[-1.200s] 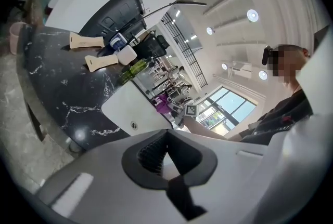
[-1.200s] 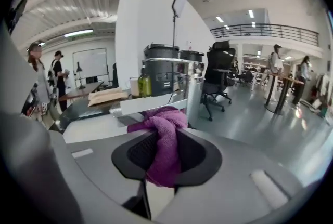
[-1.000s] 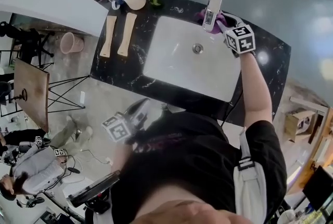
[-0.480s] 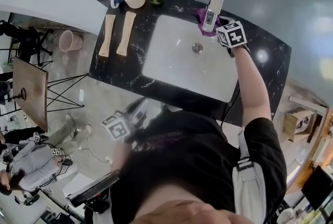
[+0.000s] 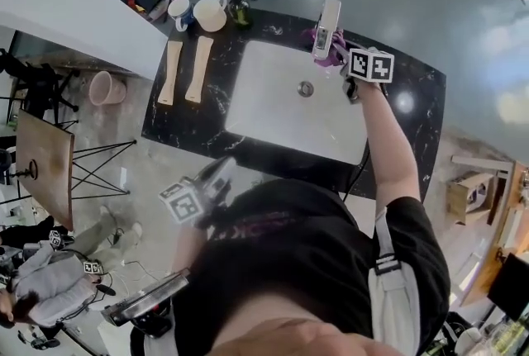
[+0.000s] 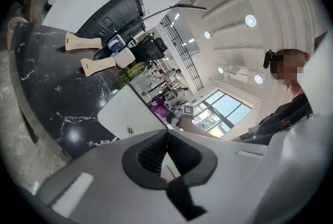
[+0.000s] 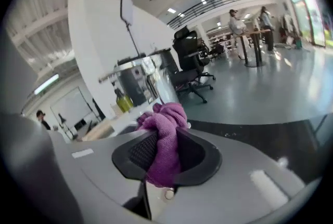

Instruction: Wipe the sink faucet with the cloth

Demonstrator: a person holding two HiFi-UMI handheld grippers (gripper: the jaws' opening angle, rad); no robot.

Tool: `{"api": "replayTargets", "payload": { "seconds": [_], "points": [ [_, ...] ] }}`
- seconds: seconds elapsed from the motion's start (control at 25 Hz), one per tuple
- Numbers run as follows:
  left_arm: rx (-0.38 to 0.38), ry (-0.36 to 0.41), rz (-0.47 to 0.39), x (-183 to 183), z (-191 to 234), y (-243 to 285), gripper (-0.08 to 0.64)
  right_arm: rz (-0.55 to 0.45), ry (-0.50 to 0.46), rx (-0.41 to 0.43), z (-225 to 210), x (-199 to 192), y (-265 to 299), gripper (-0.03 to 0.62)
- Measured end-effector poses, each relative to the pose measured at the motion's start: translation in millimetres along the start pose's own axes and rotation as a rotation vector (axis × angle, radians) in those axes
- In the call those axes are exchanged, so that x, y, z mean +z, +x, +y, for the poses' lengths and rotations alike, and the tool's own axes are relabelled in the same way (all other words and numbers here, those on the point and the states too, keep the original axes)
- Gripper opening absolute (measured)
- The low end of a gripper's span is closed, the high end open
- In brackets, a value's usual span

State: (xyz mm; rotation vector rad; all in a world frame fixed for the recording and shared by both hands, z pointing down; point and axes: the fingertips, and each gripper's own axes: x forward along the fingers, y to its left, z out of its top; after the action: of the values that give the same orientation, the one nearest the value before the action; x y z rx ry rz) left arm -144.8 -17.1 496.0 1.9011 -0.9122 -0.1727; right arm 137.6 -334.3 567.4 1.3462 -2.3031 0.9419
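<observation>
At the black stone desk (image 5: 186, 119), I lean over the white sink (image 5: 281, 111) to reach the faucet (image 5: 327, 18), which stands at the sink's far rim near the desk's far edge. My right hand-held gripper (image 7: 166, 153) is clamped on the purple cloth (image 7: 161, 119). A wad bulges ahead of the jaws, likely so that fabric, not plastic, meets the metal. The cloth sits at the faucet's base, contact unconfirmed. My left hand-held gripper (image 6: 166, 158), clenched on nothing, hangs off the desk's near edge, seemingly kept out of the way.
</observation>
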Motion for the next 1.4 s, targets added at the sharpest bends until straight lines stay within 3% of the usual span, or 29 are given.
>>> {"api": "replayTargets", "payload": {
  "seconds": [0.12, 0.24, 0.4, 0.6, 0.76, 1.0, 1.16, 1.28, 1.4],
  "points": [
    [-0.036, 0.010, 0.002, 4, -5, 3, -0.008, -0.139, 0.139, 0.048, 2, 39, -32, 0.104],
    [-0.062, 0.017, 0.000, 8, -8, 4, -0.008, -0.289, 0.211, 0.119, 10, 91, -65, 0.104],
    [-0.082, 0.018, -0.013, 8, -6, 1, -0.008, -0.379, 0.190, 0.159, 25, 143, -89, 0.104],
    [-0.079, 0.011, -0.036, 8, -2, -5, -0.008, -0.393, 0.168, 0.172, 39, 165, -86, 0.104],
    [-0.062, -0.004, -0.041, 8, 3, -8, -0.008, -0.352, 0.193, 0.162, 34, 151, -65, 0.104],
    [-0.021, -0.025, -0.034, 2, 9, -11, -0.008, -0.289, 0.355, 0.124, 1, 96, -27, 0.104],
    [0.012, -0.039, -0.023, -4, 12, -11, -0.008, -0.160, 0.405, 0.037, -28, 48, 12, 0.104],
    [0.028, -0.037, -0.025, -6, 12, -11, -0.007, -0.028, 0.380, -0.041, -46, 18, 35, 0.103],
    [0.039, -0.038, -0.035, -9, 18, -15, -0.008, 0.039, 0.377, -0.085, -54, 3, 47, 0.101]
  ]
}}
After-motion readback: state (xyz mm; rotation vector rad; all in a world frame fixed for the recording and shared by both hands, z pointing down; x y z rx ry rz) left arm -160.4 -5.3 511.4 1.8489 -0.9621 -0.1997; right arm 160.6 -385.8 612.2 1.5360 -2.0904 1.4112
